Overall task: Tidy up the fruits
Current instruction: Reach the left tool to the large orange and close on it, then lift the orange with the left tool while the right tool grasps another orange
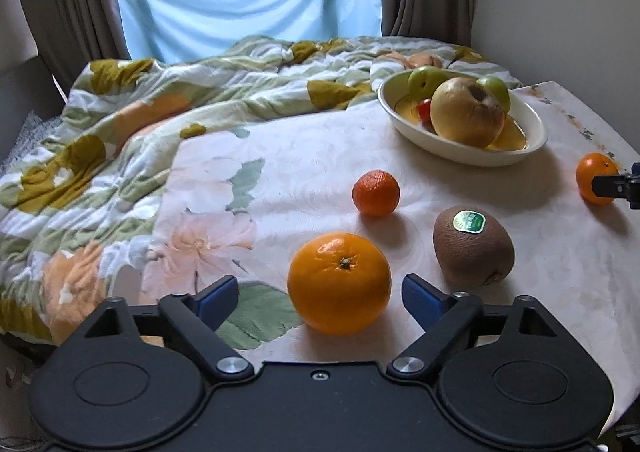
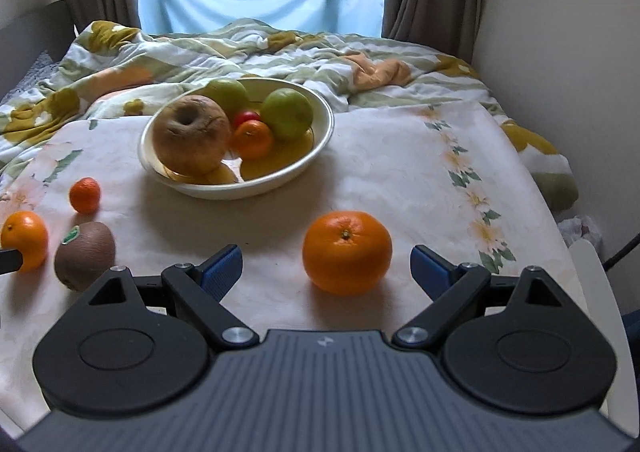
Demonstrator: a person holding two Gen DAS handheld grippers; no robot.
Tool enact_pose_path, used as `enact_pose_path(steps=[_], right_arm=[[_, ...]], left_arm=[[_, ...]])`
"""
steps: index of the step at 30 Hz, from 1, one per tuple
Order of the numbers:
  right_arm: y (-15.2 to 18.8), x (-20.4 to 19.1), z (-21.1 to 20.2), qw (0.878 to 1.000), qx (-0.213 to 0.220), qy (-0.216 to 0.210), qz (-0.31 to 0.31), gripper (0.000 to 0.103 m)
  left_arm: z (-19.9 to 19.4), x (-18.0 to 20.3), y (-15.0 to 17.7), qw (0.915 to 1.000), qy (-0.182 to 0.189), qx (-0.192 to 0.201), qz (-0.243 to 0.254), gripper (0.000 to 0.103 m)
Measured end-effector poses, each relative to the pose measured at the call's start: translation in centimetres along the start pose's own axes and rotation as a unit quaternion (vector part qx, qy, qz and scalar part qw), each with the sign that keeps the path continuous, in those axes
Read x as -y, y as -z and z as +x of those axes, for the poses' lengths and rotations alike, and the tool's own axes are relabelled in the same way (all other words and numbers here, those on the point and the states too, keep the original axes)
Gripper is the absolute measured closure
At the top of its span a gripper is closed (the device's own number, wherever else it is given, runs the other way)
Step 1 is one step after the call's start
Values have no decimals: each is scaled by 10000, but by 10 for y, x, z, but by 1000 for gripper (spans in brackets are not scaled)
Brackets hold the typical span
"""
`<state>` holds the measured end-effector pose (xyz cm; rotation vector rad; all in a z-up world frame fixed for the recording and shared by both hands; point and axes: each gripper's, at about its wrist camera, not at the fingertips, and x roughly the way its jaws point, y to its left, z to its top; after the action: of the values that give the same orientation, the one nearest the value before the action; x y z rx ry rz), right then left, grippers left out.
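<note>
Both grippers are lining up for a grab. The left gripper is holding its jaws spread around a large orange; the right gripper is bracketing another orange likewise, neither pinching yet. The bowl is waiting beyond the jaws.

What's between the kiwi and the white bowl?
Nothing; only bare flowery tablecloth lies between the kiwi and the bowl, seen in the left wrist view.

Both wrist cams low, sharing bowl.
</note>
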<state>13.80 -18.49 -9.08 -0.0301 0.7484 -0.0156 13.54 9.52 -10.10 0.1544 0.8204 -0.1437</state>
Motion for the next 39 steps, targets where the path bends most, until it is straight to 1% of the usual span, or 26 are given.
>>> enact_pose_path(steps=[1, 2, 3, 5, 7, 10, 22, 24, 28, 30, 32, 34, 39], right_arm=[[1, 1, 2, 10000, -12, 4, 2, 0], [1, 1, 4, 10000, -37, 1, 6, 0], [1, 1, 7, 10000, -57, 2, 15, 0], [1, 2, 10, 10000, -87, -15, 42, 0], [0, 2, 12, 9999, -112, -30, 46, 0], [-1, 2, 15, 9999, -140, -24, 2, 0], [-3, 6, 29, 9995, -327, 19, 26, 1], [-4, 6, 33, 9993, -366, 6, -13, 8], [-6, 7, 39, 9991, -427, 71, -28, 13], [-7, 7, 41, 9989, -459, 49, -36, 19], [-8, 6, 43, 9989, -468, 66, -54, 21], [-8, 6, 43, 9989, -436, 128, -63, 27], [-9, 9, 39, 9989, -448, 87, 72, 29]], left_arm=[[2, -1, -1, 10000, 45, -39, -38, 21], [4, -1, -1, 9999, 72, -72, -66, 24], [5, -1, -1, 9999, 90, -90, -86, 24], [6, -1, -2, 9997, 182, -110, -116, 33], [7, 0, -3, 9994, 280, -135, -136, 39], [7, 2, -3, 9996, 238, -138, -90, 39], [2, 0, -1, 9986, 250, -218, -412, 40], [1, 0, 1, 9985, 235, -223, -448, 40], [-2, 0, 3, 9982, 191, -242, -523, 40], [-4, 0, 4, 9980, 187, -248, -555, 40], [-5, 0, 5, 9978, 183, -255, -585, 40], [-9, -1, 6, 9976, 177, -243, -625, 40], [-23, -3, 3, 9970, 184, -143, -741, 40]])
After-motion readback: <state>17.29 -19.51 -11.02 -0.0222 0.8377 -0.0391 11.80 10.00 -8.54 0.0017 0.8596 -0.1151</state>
